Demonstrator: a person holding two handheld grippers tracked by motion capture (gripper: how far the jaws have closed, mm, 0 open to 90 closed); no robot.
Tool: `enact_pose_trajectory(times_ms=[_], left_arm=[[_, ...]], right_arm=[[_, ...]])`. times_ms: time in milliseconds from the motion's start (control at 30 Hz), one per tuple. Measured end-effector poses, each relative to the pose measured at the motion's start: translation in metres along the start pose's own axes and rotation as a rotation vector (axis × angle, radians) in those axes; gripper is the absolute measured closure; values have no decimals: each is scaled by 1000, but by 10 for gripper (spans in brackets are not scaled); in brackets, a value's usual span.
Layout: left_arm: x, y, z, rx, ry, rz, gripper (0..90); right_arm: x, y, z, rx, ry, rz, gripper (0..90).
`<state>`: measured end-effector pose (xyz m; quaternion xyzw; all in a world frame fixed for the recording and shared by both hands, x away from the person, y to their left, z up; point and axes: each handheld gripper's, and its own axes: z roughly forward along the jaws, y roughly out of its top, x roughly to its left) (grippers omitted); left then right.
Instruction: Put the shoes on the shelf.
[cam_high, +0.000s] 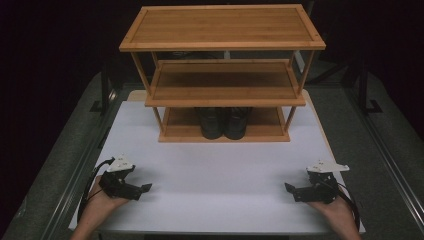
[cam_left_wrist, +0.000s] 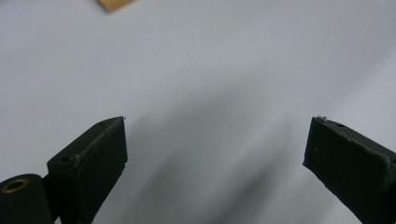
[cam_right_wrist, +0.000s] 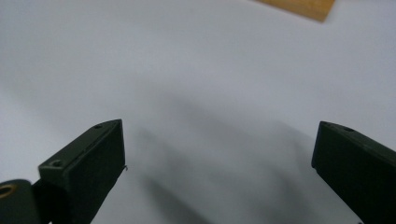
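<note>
A three-tier bamboo shoe rack (cam_high: 222, 70) stands at the back of the white table (cam_high: 215, 170). A pair of black shoes (cam_high: 224, 122) sits on its bottom shelf, toes toward me. My left gripper (cam_high: 146, 189) rests near the front left of the table, held by a hand. My right gripper (cam_high: 289, 189) rests near the front right. Both point inward. In the left gripper view the left gripper (cam_left_wrist: 217, 140) stands wide open over bare white table. In the right gripper view the right gripper (cam_right_wrist: 219, 144) is also wide open with nothing between its jaws.
The rack's top two shelves hold nothing. A corner of the rack (cam_left_wrist: 112, 4) shows at the top of the left gripper view, and an edge of the rack (cam_right_wrist: 303, 7) at the top of the right gripper view. Dark floor and metal rails (cam_high: 385, 145) flank the table.
</note>
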<state>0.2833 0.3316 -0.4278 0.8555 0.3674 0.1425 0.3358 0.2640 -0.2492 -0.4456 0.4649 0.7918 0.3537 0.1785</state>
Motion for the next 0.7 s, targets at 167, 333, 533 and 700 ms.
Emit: enact_pose_trajectory(times_ms=[167, 333, 533, 700], left_arm=[[-3, -21, -5, 15, 8, 0, 0], [-3, -37, -4, -15, 10, 6, 0], [-4, -37, -4, -14, 16, 13, 0], [-4, -37, -4, -13, 16, 13, 0]], right_arm=[[0, -16, -9, 26, -32, -1, 25], [-2, -29, -13, 43, -51, 13, 22], [-2, -30, -13, 43, -55, 13, 21], [-2, -30, -13, 44, -55, 13, 21]])
